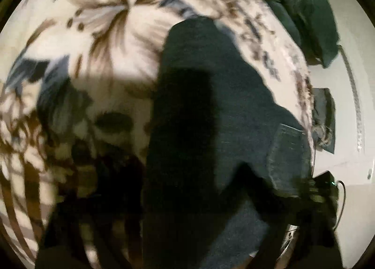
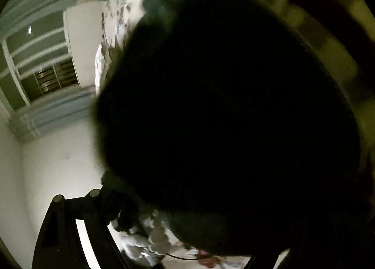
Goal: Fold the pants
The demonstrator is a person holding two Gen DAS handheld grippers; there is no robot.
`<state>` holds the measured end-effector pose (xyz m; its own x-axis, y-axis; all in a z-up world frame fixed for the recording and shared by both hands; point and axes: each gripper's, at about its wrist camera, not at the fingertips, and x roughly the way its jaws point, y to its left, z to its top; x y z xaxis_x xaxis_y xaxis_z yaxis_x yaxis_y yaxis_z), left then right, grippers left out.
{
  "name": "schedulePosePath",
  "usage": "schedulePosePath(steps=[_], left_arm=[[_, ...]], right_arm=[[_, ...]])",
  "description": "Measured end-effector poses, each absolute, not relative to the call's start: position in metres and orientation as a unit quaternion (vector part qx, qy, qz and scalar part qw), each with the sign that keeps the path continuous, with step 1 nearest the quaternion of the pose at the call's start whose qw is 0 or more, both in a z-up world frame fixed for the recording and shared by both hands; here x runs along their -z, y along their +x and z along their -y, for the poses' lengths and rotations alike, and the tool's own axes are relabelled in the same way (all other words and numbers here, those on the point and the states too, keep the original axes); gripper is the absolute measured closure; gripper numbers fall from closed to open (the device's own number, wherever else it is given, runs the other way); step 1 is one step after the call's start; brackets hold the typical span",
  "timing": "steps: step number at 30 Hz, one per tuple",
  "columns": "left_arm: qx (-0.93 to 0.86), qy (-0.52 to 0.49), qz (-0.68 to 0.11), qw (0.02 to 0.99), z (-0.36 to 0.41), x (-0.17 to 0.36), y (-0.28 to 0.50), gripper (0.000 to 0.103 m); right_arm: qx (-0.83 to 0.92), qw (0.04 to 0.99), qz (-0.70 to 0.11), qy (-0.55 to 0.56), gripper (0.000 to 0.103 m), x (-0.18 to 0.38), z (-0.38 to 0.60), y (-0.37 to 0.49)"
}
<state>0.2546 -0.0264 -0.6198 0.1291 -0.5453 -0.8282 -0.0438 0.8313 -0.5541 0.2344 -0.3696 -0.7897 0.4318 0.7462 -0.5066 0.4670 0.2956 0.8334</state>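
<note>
Pants (image 1: 206,109): we see dark denim down the frame's centre, lying on the floral bedspread (image 1: 93,34).
Left gripper: fingers lost in shadow; we cannot tell.
Right gripper: dark cloth fills its view; we cannot tell.

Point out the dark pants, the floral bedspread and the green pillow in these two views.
dark pants (image 1: 211,95): left wrist view, mid leg fabric.
floral bedspread (image 1: 98,25): left wrist view, pale flower print.
green pillow (image 1: 302,11): left wrist view, its dark green face.
</note>
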Motion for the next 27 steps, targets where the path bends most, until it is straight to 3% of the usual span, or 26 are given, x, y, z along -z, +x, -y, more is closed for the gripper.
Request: schedulePosePath(steps=[1, 4, 10, 19, 27], left_arm=[[0.174, -0.225, -0.637, 0.717, 0.028, 0.617, 0.255, 0.052], [0.173, -0.228, -0.629, 0.723, 0.025, 0.607, 0.253, 0.069], [0.175, -0.238, -0.612, 0.734, 0.021, 0.574, 0.248, 0.081], [0.168, -0.26, -0.571, 0.76, 0.002, 0.495, 0.257, 0.082], [0.168, -0.273, -0.523, 0.79, -0.055, 0.431, 0.35, 0.082]], right_arm=[[-0.106, 0.615, -0.526, 0.577, 0.038, 0.792, 0.369, 0.233], [-0.095, 0.621, -0.527, 0.572, 0.047, 0.787, 0.366, 0.232], [-0.101, 0.643, -0.526, 0.548, 0.061, 0.744, 0.354, 0.24], [-0.139, 0.655, -0.537, 0.513, 0.063, 0.677, 0.335, 0.277], [-0.174, 0.692, -0.514, 0.477, 0.063, 0.593, 0.287, 0.381]])
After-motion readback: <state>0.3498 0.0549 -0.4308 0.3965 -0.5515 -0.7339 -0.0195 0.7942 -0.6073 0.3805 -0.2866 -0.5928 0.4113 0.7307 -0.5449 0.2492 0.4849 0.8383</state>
